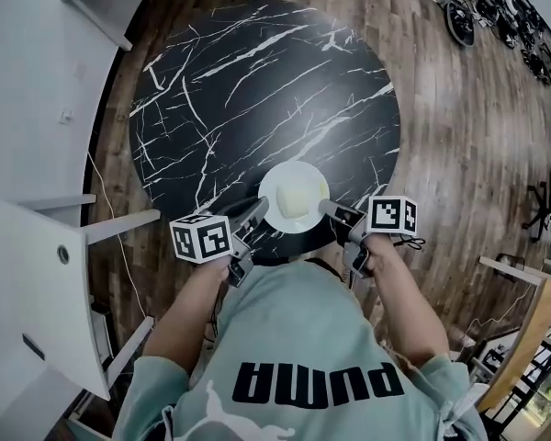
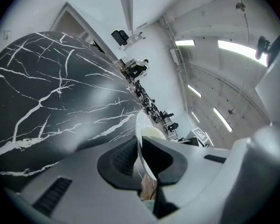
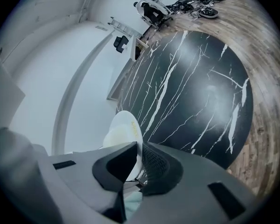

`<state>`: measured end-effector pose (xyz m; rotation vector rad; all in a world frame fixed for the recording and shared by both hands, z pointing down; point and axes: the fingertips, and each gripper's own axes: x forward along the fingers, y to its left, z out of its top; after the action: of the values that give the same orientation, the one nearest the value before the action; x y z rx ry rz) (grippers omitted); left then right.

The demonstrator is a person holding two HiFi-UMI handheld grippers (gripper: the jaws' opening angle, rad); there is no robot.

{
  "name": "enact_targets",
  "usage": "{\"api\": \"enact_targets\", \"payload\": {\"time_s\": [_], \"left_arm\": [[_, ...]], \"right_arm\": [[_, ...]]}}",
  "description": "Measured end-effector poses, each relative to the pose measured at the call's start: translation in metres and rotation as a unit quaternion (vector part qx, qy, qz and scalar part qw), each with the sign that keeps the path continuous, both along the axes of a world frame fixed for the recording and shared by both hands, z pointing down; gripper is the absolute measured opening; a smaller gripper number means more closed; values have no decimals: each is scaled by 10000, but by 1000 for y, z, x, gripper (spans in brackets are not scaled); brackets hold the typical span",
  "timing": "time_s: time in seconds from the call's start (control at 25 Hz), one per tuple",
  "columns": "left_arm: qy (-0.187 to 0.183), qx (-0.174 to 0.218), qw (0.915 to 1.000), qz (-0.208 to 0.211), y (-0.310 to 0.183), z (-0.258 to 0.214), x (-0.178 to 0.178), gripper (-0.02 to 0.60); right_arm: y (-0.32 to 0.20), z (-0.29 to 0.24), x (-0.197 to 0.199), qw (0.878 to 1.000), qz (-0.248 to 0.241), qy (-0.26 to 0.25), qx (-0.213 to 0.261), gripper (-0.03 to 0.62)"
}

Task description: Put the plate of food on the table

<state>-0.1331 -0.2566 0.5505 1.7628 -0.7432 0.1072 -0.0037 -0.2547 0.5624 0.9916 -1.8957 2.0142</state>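
Currently the plate [image 1: 277, 184] of food [image 1: 298, 197] is held at the tabletop's [image 1: 257, 90] near edge, its rim pinched by left claw [image 1: 256, 212] and right claw [image 1: 327, 209]. If released here, it could be tipped off, being half-supported.

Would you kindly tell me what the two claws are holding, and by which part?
The white plate of food: the left claw grips its left rim, the right claw its right rim.
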Motion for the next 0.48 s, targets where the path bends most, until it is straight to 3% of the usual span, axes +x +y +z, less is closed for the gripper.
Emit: {"api": "enact_targets", "payload": {"time_s": [0.48], "left_arm": [[-654,-26,9978,-102,-24,72,-4,35]], "right_arm": [[-24,72,-4,9989,75,391,-253,37]]}}
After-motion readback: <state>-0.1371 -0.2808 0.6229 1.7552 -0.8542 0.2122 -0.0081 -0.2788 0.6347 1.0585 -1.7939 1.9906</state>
